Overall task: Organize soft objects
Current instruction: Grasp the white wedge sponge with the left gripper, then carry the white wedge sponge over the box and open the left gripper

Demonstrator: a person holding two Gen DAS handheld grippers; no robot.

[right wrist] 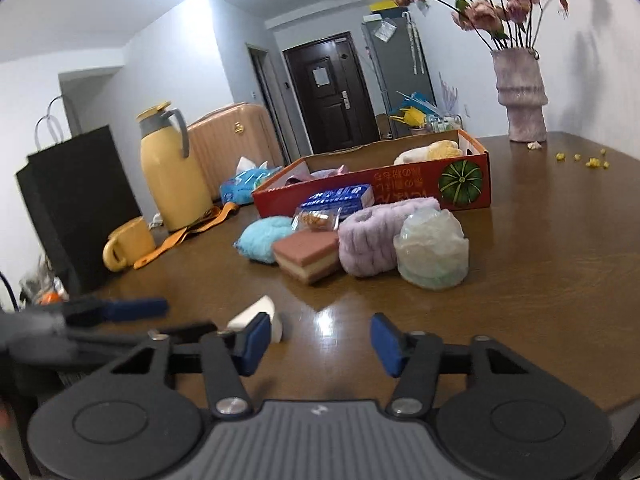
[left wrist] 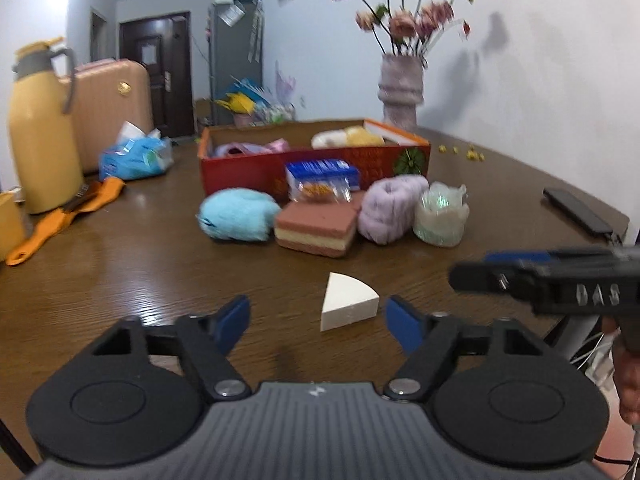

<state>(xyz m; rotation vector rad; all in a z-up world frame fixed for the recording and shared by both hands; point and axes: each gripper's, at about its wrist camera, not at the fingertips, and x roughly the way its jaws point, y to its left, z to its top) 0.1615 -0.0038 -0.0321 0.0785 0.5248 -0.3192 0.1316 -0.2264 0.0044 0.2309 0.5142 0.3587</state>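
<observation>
Partly done: some soft items already in the far red box (left wrist: pixel 256 172). Left to sort: white foam wedge (left wrist: pixel 347 302) near on the bench (left wrist: pixel 120 264), teal plush (left wrist: pixel 236 216), layered sponge (left wrist: pixel 316 230), lilac yarn (left wrist: pixel 390 208). Left hand-held gripper (left wrist: pixel 318 316) spread around the wedge; right hand-held gripper (right wrist: pixel 316 338) spread, empty.

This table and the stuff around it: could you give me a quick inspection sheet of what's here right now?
Surface: brown wooden table, glossy, with glare.
Job's things: white wedge sponge nearest; behind it blue fluffy ball, layered sponge, lilac headband, bagged roll; red box already holds soft items.
Clutter: yellow flask, yellow mug, orange strap, tissue pack, snack packet, phone, vase, yellow crumbs.
Grippers: left hand-held gripper open, facing the wedge; right hand-held gripper open, empty.
Cables: nothing seen on the table.
Surroundings: suitcase, door.
</observation>
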